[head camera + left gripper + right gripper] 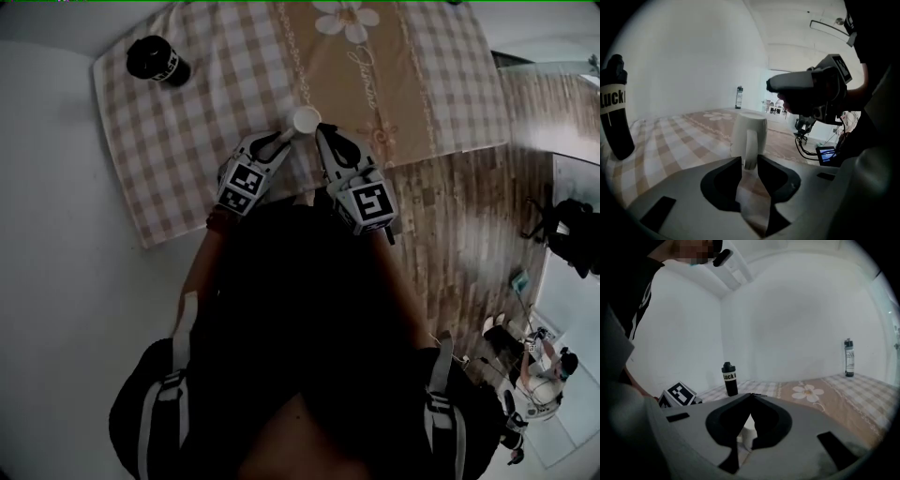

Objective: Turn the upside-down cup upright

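Possibly the cup (pixel 749 129), seemingly mouth-down on the checked cloth (pixel 670 136), will slip. The left gripper (pixel 749 165) has its fingers released around the handle (pixel 750 149), only at the tips. The right gripper (pixel 751 399), clenched and empty, may knock it.

There is one white cup (pixel 307 117), close to the near edge of the cloth. There are two bottles. One is a black bottle (pixel 157 61) at the far left of the cloth. The other is a slim bottle (pixel 850 357), far off by the wall and seen only in the gripper views. One checked cloth (pixel 187 141) is spread out, with one flower print (pixel 347 19) at its far side. There are two grippers, the left gripper (pixel 281 139) and the right gripper (pixel 325 134), one on each side of the cup.
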